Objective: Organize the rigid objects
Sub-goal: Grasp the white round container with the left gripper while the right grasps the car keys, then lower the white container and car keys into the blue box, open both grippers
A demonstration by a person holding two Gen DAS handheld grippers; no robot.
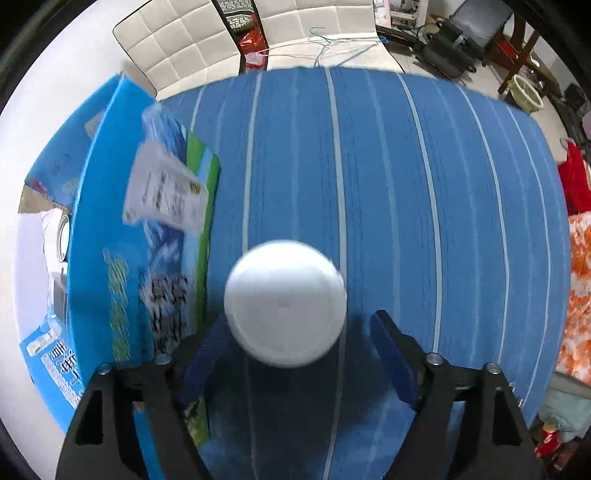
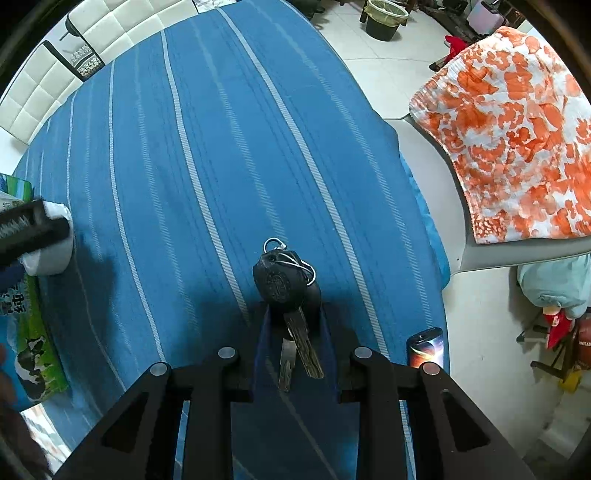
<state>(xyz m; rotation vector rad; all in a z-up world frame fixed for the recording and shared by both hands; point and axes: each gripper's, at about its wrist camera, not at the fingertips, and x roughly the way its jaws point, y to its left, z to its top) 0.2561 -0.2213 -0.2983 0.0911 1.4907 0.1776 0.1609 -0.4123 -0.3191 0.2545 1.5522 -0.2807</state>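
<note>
The keys (image 2: 286,295) are clamped in the right tongs (image 2: 293,332): stiff, light. The smooth white jar (image 1: 285,302) stands between the parted left tongs (image 1: 299,325), unpressed; its sides should be gripped.

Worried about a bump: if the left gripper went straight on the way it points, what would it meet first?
Probably the white jar, which stands between the left gripper's open jaws, then the blue cloth; depth is unclear.

This was a lived-in home, likely a dining room: a tabletop (image 1: 406,184) under a blue striped cloth, white padded chairs (image 1: 177,44) around it, a tiled floor (image 2: 376,66), a waste bin (image 2: 384,18), and an orange-patterned towel (image 2: 517,129) draped nearby.
</note>
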